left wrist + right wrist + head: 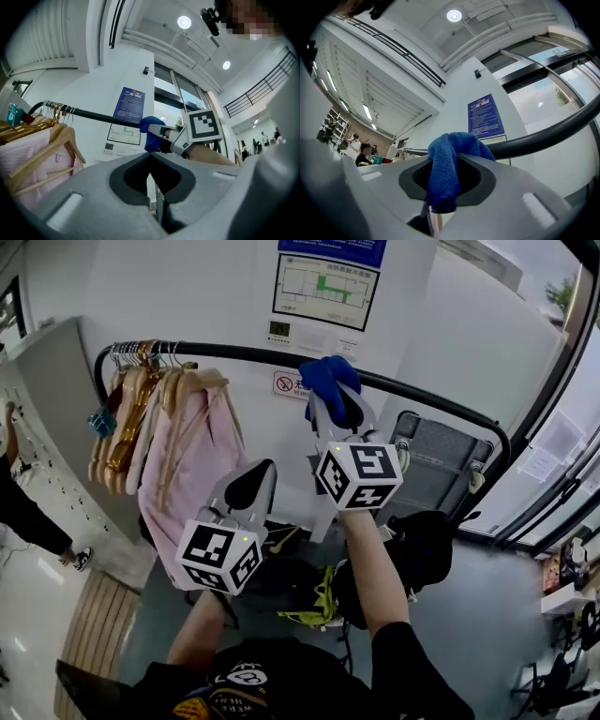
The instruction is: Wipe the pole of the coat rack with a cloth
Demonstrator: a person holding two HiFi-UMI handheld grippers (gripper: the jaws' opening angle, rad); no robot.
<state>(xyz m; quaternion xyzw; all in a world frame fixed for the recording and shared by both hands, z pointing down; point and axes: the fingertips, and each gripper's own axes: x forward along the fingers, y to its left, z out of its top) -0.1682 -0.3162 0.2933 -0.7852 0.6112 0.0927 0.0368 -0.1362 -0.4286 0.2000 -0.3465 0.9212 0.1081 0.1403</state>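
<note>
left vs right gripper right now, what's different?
The left gripper is shut on nothing; the right gripper is shut on the blue cloth. The right gripper is up at the pole; the left gripper sits lower, clear of it. Shared: both have their jaws closed.

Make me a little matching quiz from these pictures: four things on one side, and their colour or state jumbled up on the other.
Things:
1. cloth
2. pole
3. garment
4. left gripper

Descriptions:
A. pink, hanging among wooden hangers
B. shut, holding nothing
C. blue, clamped in the right gripper
D. black, long, curved down at its ends

Pairs: 1-C, 2-D, 3-A, 4-B
</note>
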